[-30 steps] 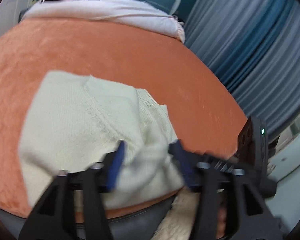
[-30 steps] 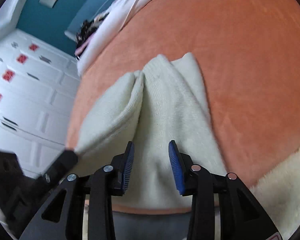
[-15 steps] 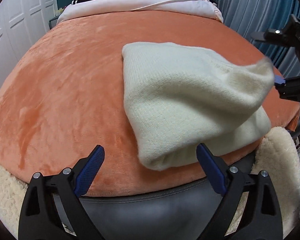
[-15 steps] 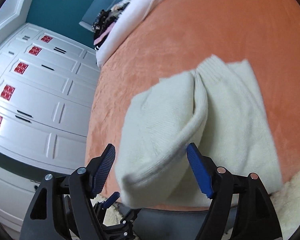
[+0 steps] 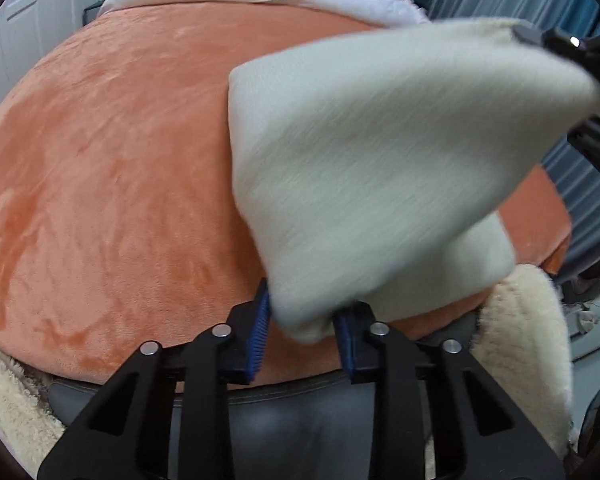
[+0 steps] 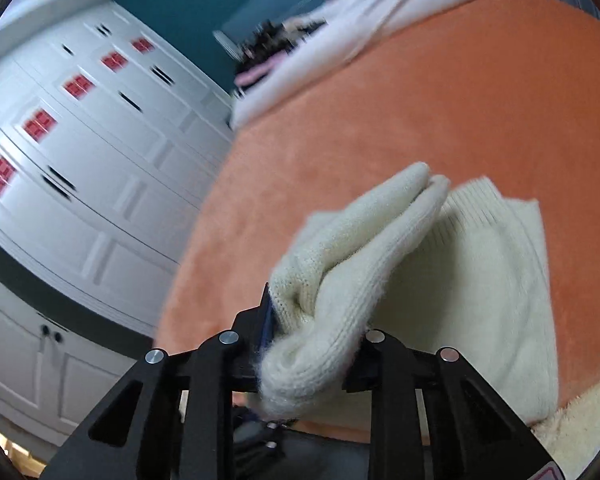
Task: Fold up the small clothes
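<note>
The cream sweater [image 5: 372, 168] was pinched at its near corners by the left gripper [image 5: 302, 334] and the right gripper [image 6: 312, 344], whose jaws had just closed on it. The step was judged to be the lift for a fold; next, both corners would need to be carried together across the orange blanket [image 5: 112, 184].

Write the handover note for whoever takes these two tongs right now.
Left tongs: have just been closing, now shut on the near corner of the cream knit garment.
Right tongs: also just closed, shut on a bunched fold of the same garment, lifted off the orange blanket.
Where things are: part of the garment hangs raised between the two tongs; the rest lies on the blanket near the bed's front edge.
Done: both grips taken, one layer raised.
Left: probably carry the raised layer over, lay it flat, release.
</note>
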Demonstrator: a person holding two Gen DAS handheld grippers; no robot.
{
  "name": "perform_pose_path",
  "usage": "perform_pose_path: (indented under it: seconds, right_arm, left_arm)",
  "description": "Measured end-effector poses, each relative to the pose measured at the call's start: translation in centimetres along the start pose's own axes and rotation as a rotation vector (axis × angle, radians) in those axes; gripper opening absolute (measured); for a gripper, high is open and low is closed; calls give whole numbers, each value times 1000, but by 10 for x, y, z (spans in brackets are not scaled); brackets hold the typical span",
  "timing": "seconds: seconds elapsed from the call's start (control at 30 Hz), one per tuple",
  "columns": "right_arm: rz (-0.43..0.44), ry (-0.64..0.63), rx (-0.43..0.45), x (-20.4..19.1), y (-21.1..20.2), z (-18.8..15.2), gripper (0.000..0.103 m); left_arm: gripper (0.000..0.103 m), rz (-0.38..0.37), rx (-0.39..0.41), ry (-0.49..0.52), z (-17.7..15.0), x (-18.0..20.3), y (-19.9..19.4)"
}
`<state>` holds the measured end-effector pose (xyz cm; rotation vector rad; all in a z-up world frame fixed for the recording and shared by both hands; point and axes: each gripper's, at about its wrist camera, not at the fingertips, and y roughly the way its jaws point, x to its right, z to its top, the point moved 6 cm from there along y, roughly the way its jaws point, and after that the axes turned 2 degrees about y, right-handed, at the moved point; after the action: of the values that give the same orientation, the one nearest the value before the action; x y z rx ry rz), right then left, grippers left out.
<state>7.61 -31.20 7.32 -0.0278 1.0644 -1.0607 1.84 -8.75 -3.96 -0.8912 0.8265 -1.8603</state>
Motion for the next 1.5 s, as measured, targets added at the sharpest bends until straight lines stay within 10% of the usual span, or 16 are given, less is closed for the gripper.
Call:
perform_pose_path:
  seconds: [0.1, 0.2, 0.43, 0.57, 0.67, 0.77, 0.9, 1.0, 1.1, 1.33, 1.5]
  right_arm:
    - [-103, 93, 5, 65, -14, -13, 23]
    - [-313, 221, -172, 160, 12, -62, 23]
    - [-325, 128, 88, 119, -50, -29, 56]
    - [-245, 65, 6, 106, -28, -12, 73]
    - [-255, 90, -129, 120, 24, -20, 74]
    - [-274, 101, -233, 127, 53, -34, 30]
    - [-31, 86, 13, 72, -18, 9, 13]
    - [-92, 64, 61, 85, -42, 13, 13]
    - [-321, 135, -178, 169, 8, -36, 13]
    - [-215, 230, -69, 149, -31, -42, 25]
    - [-245, 222, -88, 146, -64, -79, 52]
  left_arm:
    - [26, -17, 13, 36, -1, 15, 4]
    - [26, -31, -66, 6, -11, 13, 28]
    - [28, -30, -68, -17, -10, 8, 30]
    - [29, -21, -71, -17, -11, 9, 33]
    - [29, -13, -67, -3, -10, 9, 32]
    - [28, -9, -66, 13, -9, 8, 30]
    - [25, -2, -58, 22, -6, 7, 23]
    - [25, -7, -43, 45, -3, 10, 22]
    - [25, 5, -70, 41, -5, 9, 31]
    - [27, 9, -86, 15, -8, 4, 33]
    - [28, 6, -81, 12, -9, 3, 34]
